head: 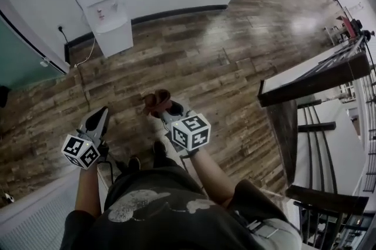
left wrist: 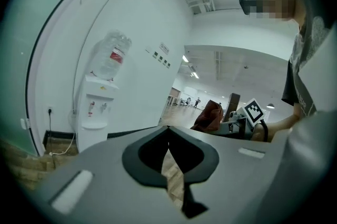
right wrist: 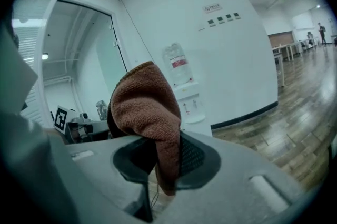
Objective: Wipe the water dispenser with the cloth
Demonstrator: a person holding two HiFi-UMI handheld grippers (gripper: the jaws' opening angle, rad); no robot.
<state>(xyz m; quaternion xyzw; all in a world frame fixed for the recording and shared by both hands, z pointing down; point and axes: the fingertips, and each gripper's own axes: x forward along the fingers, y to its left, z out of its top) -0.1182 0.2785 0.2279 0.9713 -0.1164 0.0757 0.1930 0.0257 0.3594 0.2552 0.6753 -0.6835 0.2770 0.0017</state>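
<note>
Pinching the brown cloth between its jaws, the right claw carries it bunched and upright, ready to press as a wad against a surface. The left claw is closed on nothing (probably just held out of the way). The water dispenser stands against the wall, well apart across the wooden floor, so I judge the approach comes first.

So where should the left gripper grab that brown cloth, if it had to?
Probably the bunched fold of the cloth standing clear above the right gripper, approached from the side of the left gripper; the lower part is pinched between the fingers.
</note>
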